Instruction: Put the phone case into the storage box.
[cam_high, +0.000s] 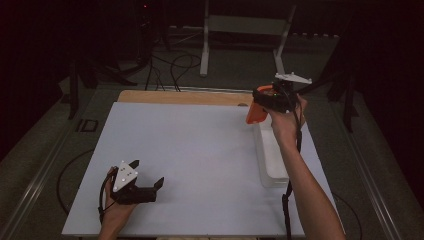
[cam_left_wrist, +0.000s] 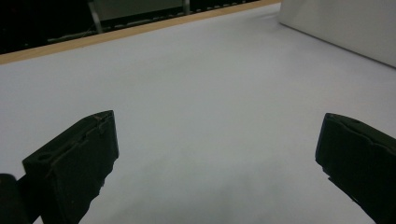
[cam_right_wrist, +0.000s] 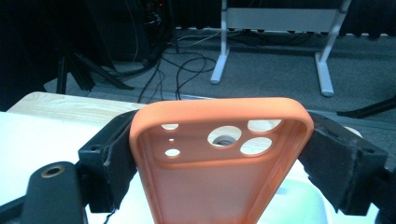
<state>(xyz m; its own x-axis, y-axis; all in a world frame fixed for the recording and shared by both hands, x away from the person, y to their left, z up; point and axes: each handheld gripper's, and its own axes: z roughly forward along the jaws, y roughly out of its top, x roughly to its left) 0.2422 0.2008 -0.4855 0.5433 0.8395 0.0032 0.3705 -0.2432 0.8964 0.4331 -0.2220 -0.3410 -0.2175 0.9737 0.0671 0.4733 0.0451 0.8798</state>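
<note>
Right gripper (cam_high: 264, 100) was clamped on an orange phone case (cam_right_wrist: 219, 163), 1 jaw pressing each long edge, the case's camera cutouts facing its camera. It hung above the far end of a white tray (cam_high: 272, 160). Left gripper (cam_high: 150, 187) rested low over the white table (cam_high: 200, 150), jaws spread wide with nothing between them, the tray well off to its right.

A dim recording lab: beyond the right gripper (cam_high: 265, 97), black cables (cam_right_wrist: 187, 70) snake across grey carpet between a white metal stand (cam_right_wrist: 275, 28) and black tripod legs (cam_right_wrist: 88, 74), darkness behind.
</note>
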